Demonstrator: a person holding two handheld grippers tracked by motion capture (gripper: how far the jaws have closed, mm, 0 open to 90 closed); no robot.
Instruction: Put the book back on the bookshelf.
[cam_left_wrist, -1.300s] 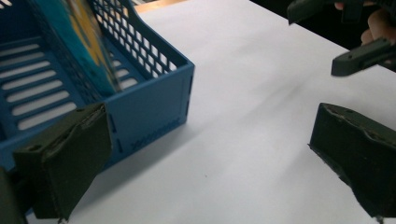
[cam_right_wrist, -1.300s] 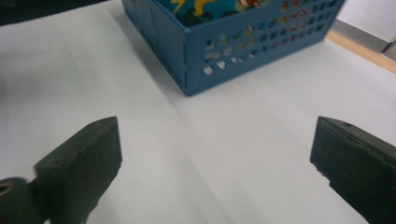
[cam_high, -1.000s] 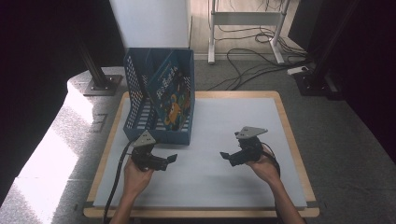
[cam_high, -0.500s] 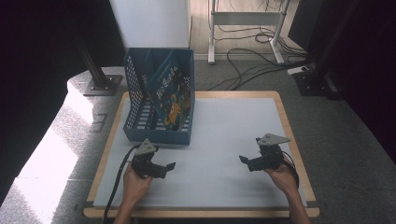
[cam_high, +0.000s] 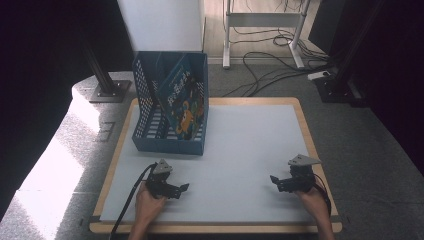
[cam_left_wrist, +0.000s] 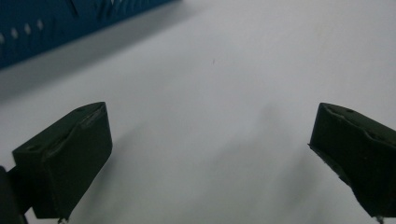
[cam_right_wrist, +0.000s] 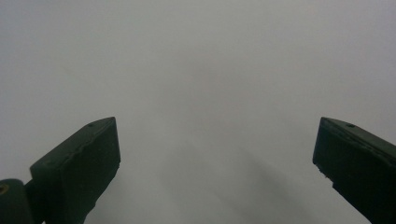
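Left gripper (cam_high: 183, 188) low over the table (cam_high: 250, 150), jaws spread wide, nothing between them. Right gripper (cam_high: 274, 180) near the table's right edge, jaws also wide apart and empty. Both black, blocky, each topped with a grey three-cornered plate. Table: smooth matte white sheet, light wooden rim. Blue plastic file rack (cam_high: 150, 120), perforated grid walls, stands at the far left; a glossy book (cam_high: 184, 102) with a cartoon cover leans tilted inside it, well apart from both grippers.

— Where are the hands?
— Low down, far apart, each holding a gripper (left gripper (cam_high: 183, 188), right gripper (cam_high: 273, 179)).
— Jaws?
— Both wide apart, holding nothing, pointing toward each other.
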